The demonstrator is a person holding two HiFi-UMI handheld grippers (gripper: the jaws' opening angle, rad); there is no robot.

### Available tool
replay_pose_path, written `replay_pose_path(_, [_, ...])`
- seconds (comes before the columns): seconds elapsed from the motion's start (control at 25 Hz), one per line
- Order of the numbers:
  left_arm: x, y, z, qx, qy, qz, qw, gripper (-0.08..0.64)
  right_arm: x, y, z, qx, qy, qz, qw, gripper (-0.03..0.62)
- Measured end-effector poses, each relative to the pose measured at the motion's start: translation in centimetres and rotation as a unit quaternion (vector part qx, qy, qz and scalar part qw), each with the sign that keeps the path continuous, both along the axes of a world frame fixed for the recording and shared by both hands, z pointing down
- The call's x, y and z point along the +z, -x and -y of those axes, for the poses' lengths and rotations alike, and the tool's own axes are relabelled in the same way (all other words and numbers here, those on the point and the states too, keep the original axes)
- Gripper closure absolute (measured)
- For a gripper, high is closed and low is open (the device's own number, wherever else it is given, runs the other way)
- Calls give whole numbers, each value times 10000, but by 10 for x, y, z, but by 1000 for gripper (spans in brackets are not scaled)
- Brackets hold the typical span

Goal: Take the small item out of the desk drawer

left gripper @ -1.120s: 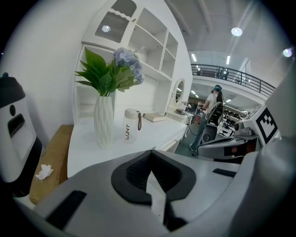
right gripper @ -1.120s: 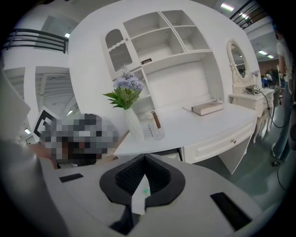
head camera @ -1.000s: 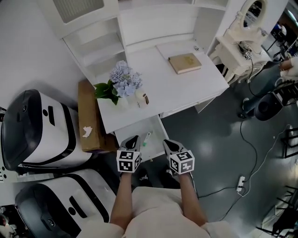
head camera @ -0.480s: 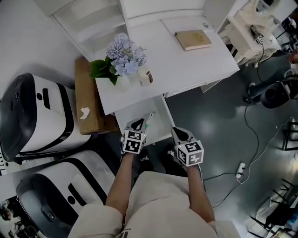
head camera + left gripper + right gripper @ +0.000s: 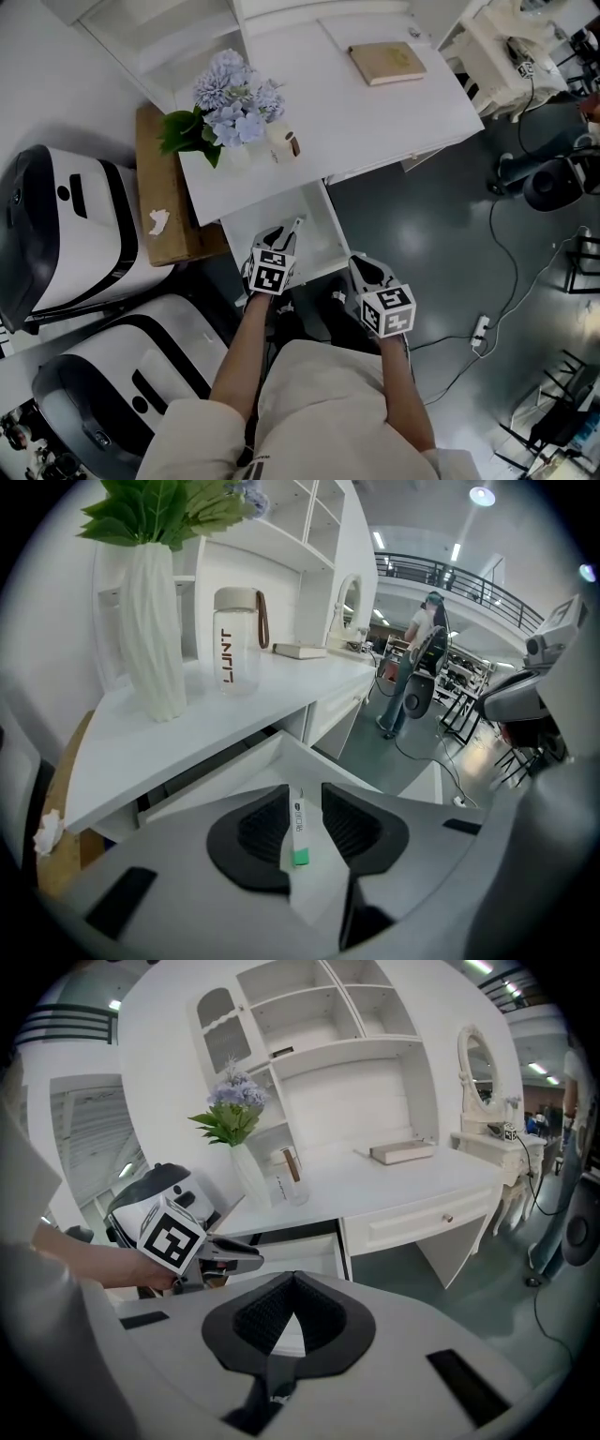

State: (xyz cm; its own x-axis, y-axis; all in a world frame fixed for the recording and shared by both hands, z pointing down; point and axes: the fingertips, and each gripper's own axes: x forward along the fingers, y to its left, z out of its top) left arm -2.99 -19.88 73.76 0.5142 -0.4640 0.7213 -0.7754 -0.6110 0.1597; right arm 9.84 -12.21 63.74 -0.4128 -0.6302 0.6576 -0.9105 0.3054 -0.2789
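Observation:
The white desk's drawer (image 5: 322, 240) stands pulled out. A small white tube with a green end (image 5: 297, 829) lies in it, also showing in the head view as the tube (image 5: 297, 226). My left gripper (image 5: 305, 797) reaches down into the drawer; its jaws have just been opening and stand open either side of the tube, pads apart from it. In the head view the left gripper (image 5: 280, 237) is over the drawer's front half. My right gripper (image 5: 362, 268) hangs shut and empty just off the drawer's front right corner; in the right gripper view its tips (image 5: 292, 1280) meet.
On the desk top (image 5: 375, 122) stand a white vase of flowers (image 5: 228, 103), a clear bottle (image 5: 284, 143) and a tan book (image 5: 387, 62). A cardboard box (image 5: 159, 197) and two white-and-black machines (image 5: 66, 234) crowd the left. A cable and power strip (image 5: 480, 330) lie on the floor right.
My left gripper has come forward and down into the drawer and its jaws now stand apart round the tube. The right gripper has sunk slightly beside the drawer.

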Motion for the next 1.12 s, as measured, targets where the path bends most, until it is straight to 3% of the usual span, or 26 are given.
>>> replay_pose_path(0.28, [32, -13, 4, 183, 203, 153, 9995, 405, 6, -10, -5, 27, 121, -21, 9999, 569])
replay_pose_path(0.52, [65, -18, 9, 322, 440, 298, 9981, 378, 19, -28, -11, -86, 191, -543, 9983, 569])
replay_pose_path(0.68, [86, -25, 10, 370, 577, 406, 9968, 362, 24, -41, -17, 131, 309, -368, 9988, 569])
replay_pose_path(0.84, [105, -27, 14, 330, 715, 498, 9956, 354, 25, -41, -18, 552, 451, 316, 9970, 569])
replay_pose_path(1.12, [133, -28, 14, 281, 887, 666, 9934, 351, 30, -15, -8, 148, 512, 336, 9980, 569])
